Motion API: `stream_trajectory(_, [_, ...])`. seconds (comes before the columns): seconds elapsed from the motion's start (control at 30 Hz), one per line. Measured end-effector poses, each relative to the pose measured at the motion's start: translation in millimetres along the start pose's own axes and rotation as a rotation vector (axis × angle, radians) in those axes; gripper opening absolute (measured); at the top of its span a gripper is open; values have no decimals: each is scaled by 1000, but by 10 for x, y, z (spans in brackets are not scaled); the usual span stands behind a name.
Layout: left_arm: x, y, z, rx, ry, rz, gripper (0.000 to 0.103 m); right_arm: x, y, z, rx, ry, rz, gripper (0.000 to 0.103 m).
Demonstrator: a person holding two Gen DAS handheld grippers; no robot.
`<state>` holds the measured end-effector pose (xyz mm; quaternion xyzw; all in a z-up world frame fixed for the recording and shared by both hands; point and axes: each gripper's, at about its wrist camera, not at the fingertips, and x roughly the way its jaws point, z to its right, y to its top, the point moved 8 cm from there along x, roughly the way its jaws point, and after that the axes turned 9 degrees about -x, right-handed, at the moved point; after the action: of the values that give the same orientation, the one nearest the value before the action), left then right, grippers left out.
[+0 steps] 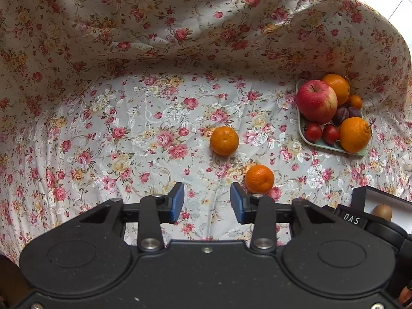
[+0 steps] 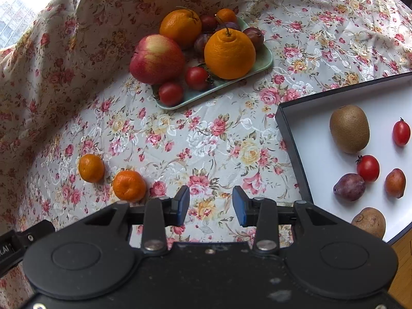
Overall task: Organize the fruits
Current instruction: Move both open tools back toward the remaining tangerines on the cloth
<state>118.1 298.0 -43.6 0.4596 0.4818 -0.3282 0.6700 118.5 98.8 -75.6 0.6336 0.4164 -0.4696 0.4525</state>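
I saw two small round orange mandarins (image 2: 91,168) (image 2: 129,186) lying loose and close together on the cloth. A pale green rectangular tray (image 2: 265,59) held a big red apple (image 2: 156,59), two large oranges (image 2: 229,54) (image 2: 180,27), dark plums and red cherry tomatoes (image 2: 171,93). A black-rimmed white box (image 2: 322,164) held a brown fuzzy kiwi (image 2: 349,128), tomatoes and plums, lying apart.

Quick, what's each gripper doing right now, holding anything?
Left gripper: open, holding nothing.
Right gripper: open, holding nothing.
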Motion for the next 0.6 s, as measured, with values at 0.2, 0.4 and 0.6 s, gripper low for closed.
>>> stream_trajectory(0.2, [59,40,-231,-18,33,-1,49,134,30,-322,-55,17,14,40])
stream_trajectory(0.4, [108,38,-379,-24,47,-12,49,257,66,-525,-35,44,14,40])
stream_trajectory(0.6, [148,46,-517,-36,61,-23,49,404,41,-638,-36,16,0,40])
